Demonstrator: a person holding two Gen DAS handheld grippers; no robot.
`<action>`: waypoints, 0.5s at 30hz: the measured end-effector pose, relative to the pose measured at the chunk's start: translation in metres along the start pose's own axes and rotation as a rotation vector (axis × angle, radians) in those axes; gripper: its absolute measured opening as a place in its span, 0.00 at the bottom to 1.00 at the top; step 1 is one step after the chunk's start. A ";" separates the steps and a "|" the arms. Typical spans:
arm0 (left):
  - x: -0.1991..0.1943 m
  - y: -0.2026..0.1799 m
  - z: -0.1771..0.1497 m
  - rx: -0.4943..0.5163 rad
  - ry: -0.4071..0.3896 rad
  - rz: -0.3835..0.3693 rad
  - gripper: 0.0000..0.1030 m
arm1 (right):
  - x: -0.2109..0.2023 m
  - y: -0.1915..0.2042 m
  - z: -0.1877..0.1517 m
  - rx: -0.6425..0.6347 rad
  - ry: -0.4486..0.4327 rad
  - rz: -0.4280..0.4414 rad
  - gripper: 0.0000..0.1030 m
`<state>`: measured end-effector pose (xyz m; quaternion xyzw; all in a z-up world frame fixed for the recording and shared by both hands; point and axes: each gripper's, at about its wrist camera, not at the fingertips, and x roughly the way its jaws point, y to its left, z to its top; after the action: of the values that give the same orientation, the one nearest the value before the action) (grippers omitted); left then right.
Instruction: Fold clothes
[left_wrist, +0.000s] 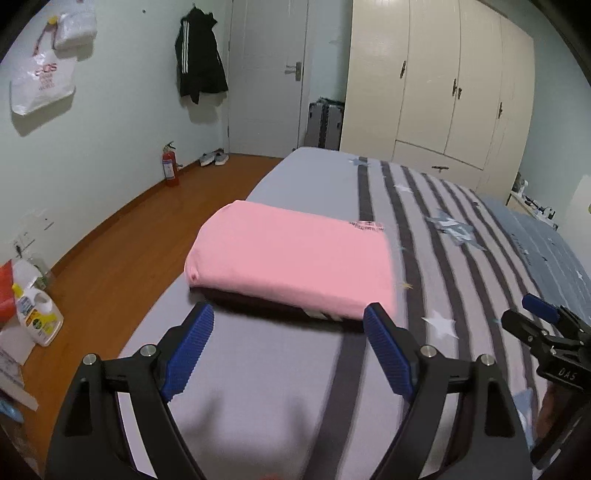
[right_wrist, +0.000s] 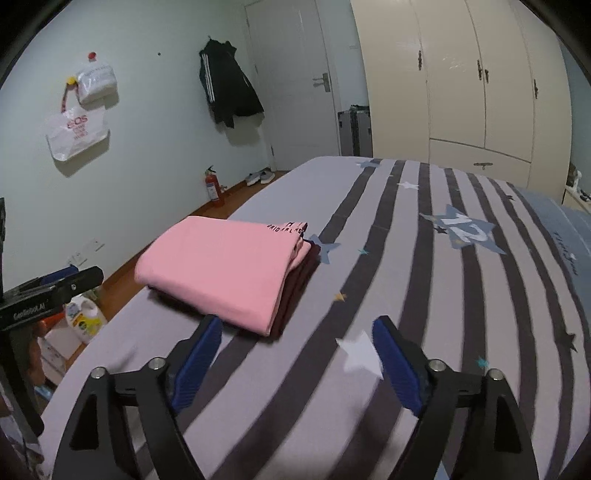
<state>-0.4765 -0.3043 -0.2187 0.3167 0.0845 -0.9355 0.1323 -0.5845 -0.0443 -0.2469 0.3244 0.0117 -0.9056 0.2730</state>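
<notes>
A folded pink garment (left_wrist: 291, 258) lies flat on the striped bed sheet (left_wrist: 258, 376), near the bed's left edge. In the right wrist view the pink garment (right_wrist: 221, 269) rests on top of a folded dark maroon garment (right_wrist: 299, 280). My left gripper (left_wrist: 290, 323) hovers just in front of the stack, open, with nothing between its blue pads. My right gripper (right_wrist: 297, 334) is open too, holding nothing, its left pad (right_wrist: 201, 354) close to the stack's near corner. Each gripper shows at the edge of the other's view: right gripper (left_wrist: 543, 325), left gripper (right_wrist: 51, 291).
Wooden floor (left_wrist: 122, 254) runs along the bed's left side, with a detergent bottle (left_wrist: 37, 314) and boxes near the wall. A red fire extinguisher (left_wrist: 170, 166) stands by the wall, a cream wardrobe (left_wrist: 436, 85) beyond the bed. The sheet (right_wrist: 461, 295) stretches right.
</notes>
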 end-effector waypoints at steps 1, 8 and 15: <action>-0.013 -0.007 -0.006 -0.007 0.000 0.003 0.84 | -0.012 -0.001 -0.007 -0.002 0.001 0.000 0.86; -0.106 -0.054 -0.054 -0.025 -0.011 0.060 0.99 | -0.098 -0.006 -0.031 -0.027 -0.038 0.048 0.96; -0.179 -0.088 -0.104 -0.027 -0.010 0.075 0.99 | -0.169 -0.012 -0.072 -0.020 -0.031 0.086 0.99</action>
<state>-0.3066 -0.1611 -0.1833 0.3132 0.0843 -0.9302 0.1721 -0.4405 0.0624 -0.2050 0.3080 0.0025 -0.8977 0.3150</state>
